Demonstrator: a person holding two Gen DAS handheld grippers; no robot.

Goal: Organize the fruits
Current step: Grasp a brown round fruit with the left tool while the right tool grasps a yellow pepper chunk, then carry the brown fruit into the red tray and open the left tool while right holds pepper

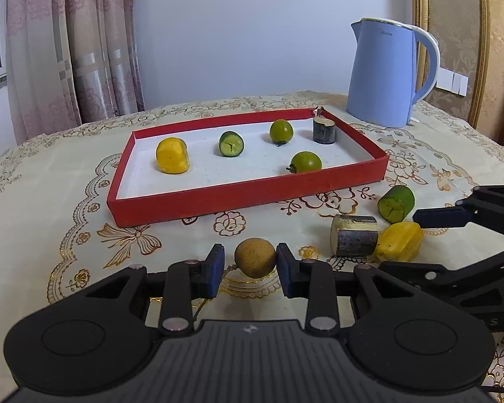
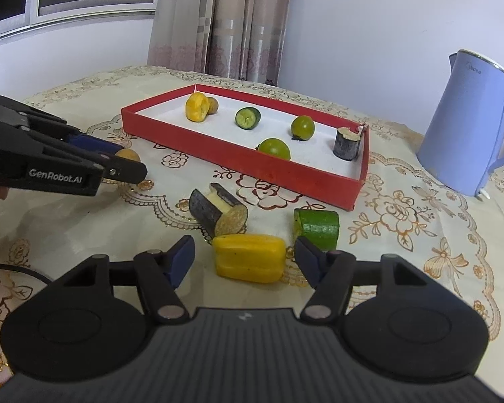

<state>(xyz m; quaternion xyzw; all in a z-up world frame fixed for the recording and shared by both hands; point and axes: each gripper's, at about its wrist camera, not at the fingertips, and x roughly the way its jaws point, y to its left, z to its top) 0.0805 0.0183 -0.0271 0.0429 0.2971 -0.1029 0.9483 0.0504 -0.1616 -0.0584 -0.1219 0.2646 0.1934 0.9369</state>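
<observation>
A cream tablecloth with gold floral embroidery [image 1: 67, 154] covers the table, its far edge meeting a pale wall and pink patterned curtains [image 1: 77, 40]. At the far right stands a tall light-blue plastic electric kettle [image 1: 384, 74], just beyond the far right corner of a shallow red cardboard tray with a white floor [image 1: 245, 198].

Inside the tray lie a yellow pepper piece [image 1: 172, 155], a dark green cucumber slice [image 1: 231, 144], two round green fruits [image 1: 281, 131] [image 1: 306, 161] and a grey-skinned cut cylinder [image 1: 325, 130], spaced apart with bare floor between them, widest along the near wall. The right wrist view also shows a small brown ball [image 2: 213, 104] behind the yellow piece, hidden in the left wrist view.

Bare cloth lies open left of the tray and between it and the grippers. Near the tray's right end three loose pieces crowd together: a yellow pepper chunk [image 2: 248, 258], a green cucumber chunk [image 2: 317, 227] and a grey-skinned cut stem piece [image 2: 218, 211].

The left gripper [image 1: 250, 259] is closed narrowly on a round tan fruit [image 1: 254, 257], near the tray's front wall. The right gripper [image 2: 244, 256] stands apart around the yellow pepper chunk, pads not touching it.
</observation>
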